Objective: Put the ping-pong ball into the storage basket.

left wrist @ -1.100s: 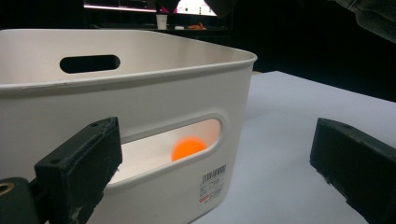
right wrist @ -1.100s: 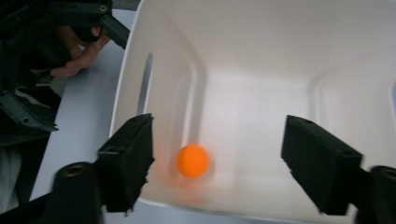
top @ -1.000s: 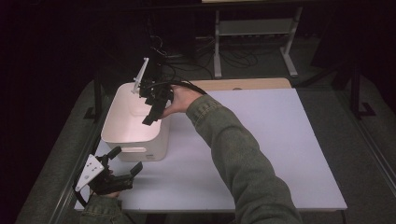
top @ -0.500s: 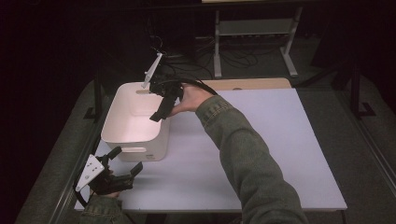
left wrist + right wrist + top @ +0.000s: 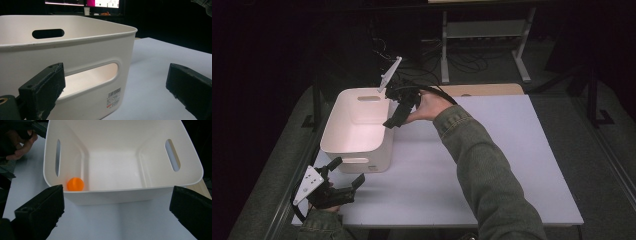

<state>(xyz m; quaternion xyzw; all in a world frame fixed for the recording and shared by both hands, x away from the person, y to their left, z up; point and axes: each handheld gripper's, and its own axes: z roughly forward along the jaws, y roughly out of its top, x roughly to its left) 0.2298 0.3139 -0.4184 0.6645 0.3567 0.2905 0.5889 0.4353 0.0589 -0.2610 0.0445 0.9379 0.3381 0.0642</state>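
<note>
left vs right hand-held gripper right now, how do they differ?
The left hand-held gripper sits low at the table's near edge, in front of the white bin's label side; the right hand-held gripper is raised beside the bin's far rim. The left points level at the bin's wall; the right tilts down, looking into the bin at the orange ball. Shared: both have jaws wide open and hold nothing.

I see orange ball (image 5: 75, 184) | round, small | resting on floor of white bin (image 5: 343, 142) | corner by handle slot | bin upright on table
</note>
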